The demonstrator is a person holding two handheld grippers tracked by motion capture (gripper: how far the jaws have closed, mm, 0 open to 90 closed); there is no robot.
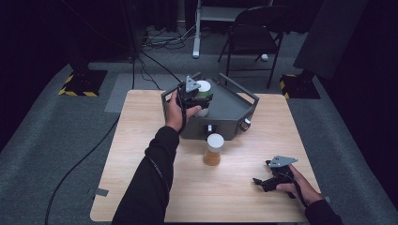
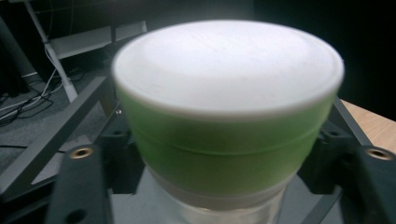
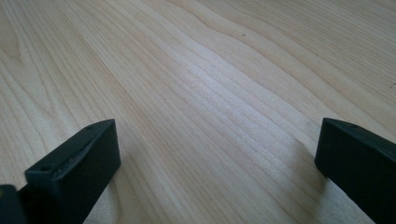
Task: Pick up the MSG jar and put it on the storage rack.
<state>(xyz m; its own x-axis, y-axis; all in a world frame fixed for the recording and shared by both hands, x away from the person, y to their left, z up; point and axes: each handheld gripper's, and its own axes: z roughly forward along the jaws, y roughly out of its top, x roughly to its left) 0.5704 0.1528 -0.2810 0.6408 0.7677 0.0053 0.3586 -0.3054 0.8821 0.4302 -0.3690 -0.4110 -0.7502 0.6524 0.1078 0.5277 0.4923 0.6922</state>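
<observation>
- The left gripper (image 1: pixel 196 96) clasped a green jar (image 2: pixel 228 116) with a white lid between its jaws, over the grey tray (image 1: pixel 230 110) at upper centre.
- The right gripper (image 1: pixel 272 176), lower right on the table (image 1: pixel 141 140), had jaws spread apart.
- An orange jar (image 1: pixel 213 150) stood mid-frame, just before the tray.

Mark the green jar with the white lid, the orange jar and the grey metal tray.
Green jar with white lid (image 2: pixel 228 65): left gripper view, lid top.
Orange jar with white lid (image 1: pixel 212 155): high view, its side.
Grey metal tray (image 1: pixel 231 126): high view, front wall.
</observation>
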